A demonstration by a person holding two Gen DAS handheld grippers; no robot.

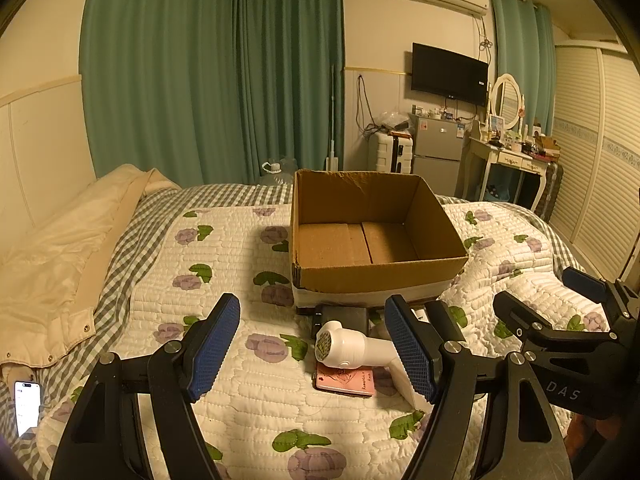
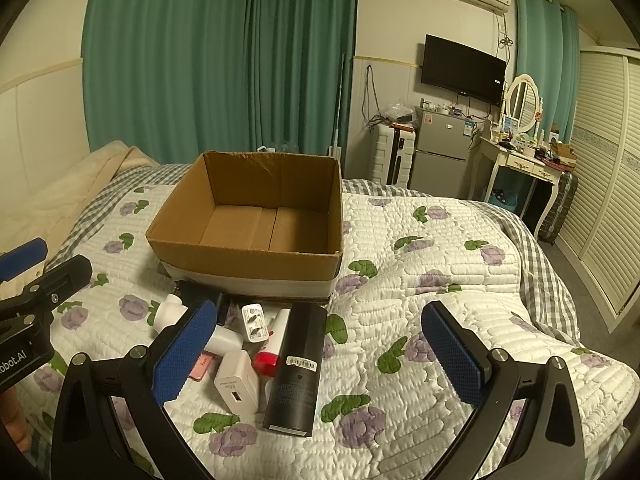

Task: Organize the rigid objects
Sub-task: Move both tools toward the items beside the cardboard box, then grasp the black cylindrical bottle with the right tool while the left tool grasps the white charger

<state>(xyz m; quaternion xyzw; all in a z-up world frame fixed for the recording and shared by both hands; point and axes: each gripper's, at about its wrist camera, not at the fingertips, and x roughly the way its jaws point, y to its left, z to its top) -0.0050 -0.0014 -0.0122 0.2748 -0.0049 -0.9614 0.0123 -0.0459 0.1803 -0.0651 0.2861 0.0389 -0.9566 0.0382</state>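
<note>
An open, empty cardboard box (image 1: 432,268) (image 2: 240,258) sits on the quilted bed. In front of it lies a pile of small objects: a white handheld device (image 1: 348,346) (image 2: 170,314), a pink card (image 1: 346,384), a tall black cylinder (image 2: 298,368), two white chargers (image 2: 238,386) (image 2: 254,322), a red-and-white tube (image 2: 272,344) and a dark item (image 1: 344,318). My left gripper (image 1: 316,352) is open, hovering just before the white device. My right gripper (image 2: 320,360) is open above the pile, around the black cylinder. Each gripper shows in the other's view (image 1: 560,312) (image 2: 36,272).
A cream jacket (image 1: 60,264) lies at the bed's left side and a lit phone (image 1: 27,402) at its near left. Beyond the bed stand green curtains (image 1: 208,72), a suitcase (image 1: 394,152), a small fridge (image 1: 438,152), a dressing table (image 1: 512,156) and a louvred wardrobe (image 1: 600,168).
</note>
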